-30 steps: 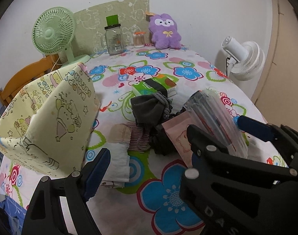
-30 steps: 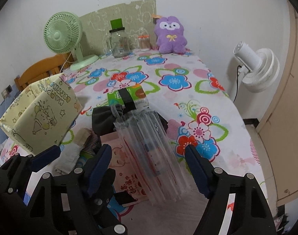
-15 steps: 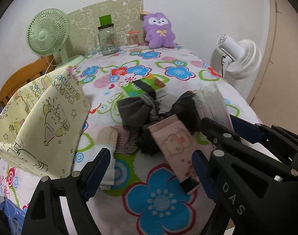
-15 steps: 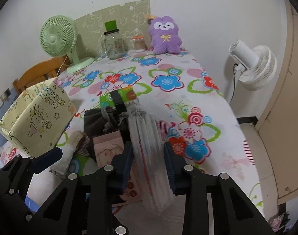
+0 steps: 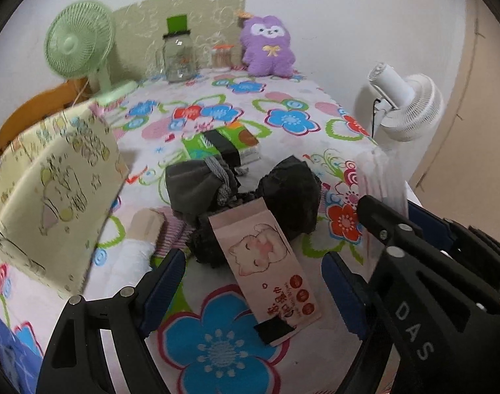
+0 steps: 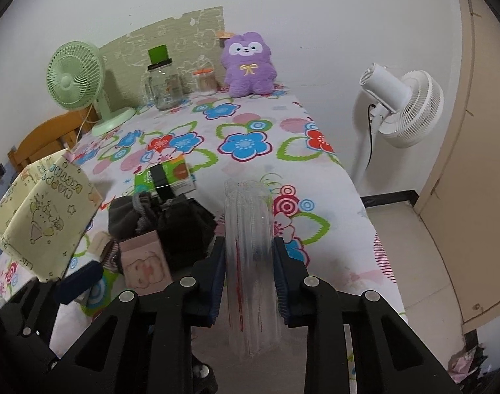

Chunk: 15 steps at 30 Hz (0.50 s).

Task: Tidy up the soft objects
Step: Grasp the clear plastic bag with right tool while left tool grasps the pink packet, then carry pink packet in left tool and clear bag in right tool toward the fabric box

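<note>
My right gripper [image 6: 249, 279] is shut on a clear inflated air-cushion sleeve [image 6: 250, 262] and holds it upright over the table's front edge; the sleeve also shows in the left wrist view [image 5: 383, 177]. My left gripper [image 5: 253, 282] is open, with a pink tissue pack [image 5: 266, 262] lying flat between its fingers. Behind the pack lie a grey drawstring pouch [image 5: 194, 187], a black bundle [image 5: 292, 190] and folded socks [image 5: 145, 229]. A yellow fabric storage box [image 5: 49, 190] stands at the left.
A green tissue pack [image 5: 220, 144] lies mid-table on the floral tablecloth [image 5: 283, 118]. At the back stand a green fan [image 5: 79, 46], a glass jar [image 5: 179, 55] and a purple plush toy [image 5: 268, 46]. A white fan [image 6: 401, 105] stands right of the table.
My right gripper closed on the clear sleeve and lifted it upright, away from the pile. The pink tissue pack now lies uncovered between my left fingers.
</note>
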Each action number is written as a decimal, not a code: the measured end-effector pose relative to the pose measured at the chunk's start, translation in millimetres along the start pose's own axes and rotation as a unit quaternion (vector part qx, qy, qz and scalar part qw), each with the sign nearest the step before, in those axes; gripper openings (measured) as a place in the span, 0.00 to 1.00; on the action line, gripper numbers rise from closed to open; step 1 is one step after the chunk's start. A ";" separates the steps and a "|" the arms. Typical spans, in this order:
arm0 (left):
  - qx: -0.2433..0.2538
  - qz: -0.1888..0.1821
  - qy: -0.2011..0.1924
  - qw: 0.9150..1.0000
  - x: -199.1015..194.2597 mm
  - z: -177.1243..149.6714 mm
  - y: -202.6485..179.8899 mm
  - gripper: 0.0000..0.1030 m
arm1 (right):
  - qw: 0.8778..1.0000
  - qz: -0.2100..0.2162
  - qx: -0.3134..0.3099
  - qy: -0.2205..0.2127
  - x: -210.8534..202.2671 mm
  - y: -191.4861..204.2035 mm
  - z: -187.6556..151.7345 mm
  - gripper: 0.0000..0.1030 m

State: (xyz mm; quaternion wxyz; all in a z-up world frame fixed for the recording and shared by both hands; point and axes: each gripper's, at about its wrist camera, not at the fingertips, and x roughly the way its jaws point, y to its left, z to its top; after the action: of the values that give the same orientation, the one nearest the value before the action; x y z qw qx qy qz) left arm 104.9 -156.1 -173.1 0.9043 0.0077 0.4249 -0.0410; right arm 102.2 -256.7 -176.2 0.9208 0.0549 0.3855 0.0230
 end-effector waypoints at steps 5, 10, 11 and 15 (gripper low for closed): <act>-0.021 0.009 0.012 1.000 7.2 -1.2 0.5 0.84 | 1.000 -0.003 -0.001 0.004 5.8 -2.4 1.2 0.30; -0.040 0.012 0.030 0.999 14.9 -3.3 2.9 0.73 | 1.000 -0.004 -0.003 0.010 11.5 -2.7 0.5 0.30; -0.041 0.015 0.028 0.999 14.8 -3.9 3.0 0.73 | 1.000 -0.004 -0.004 0.012 12.8 -2.2 0.5 0.30; -0.033 0.027 0.028 0.999 15.2 -4.2 3.3 0.64 | 1.000 -0.002 -0.002 0.020 16.3 -2.3 -1.2 0.30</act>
State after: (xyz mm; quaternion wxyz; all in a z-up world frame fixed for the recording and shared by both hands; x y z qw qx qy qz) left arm 111.7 -153.6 -187.6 0.8927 -0.0099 0.4505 -0.0020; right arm 112.7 -257.5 -188.8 0.9131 0.0520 0.4038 0.0232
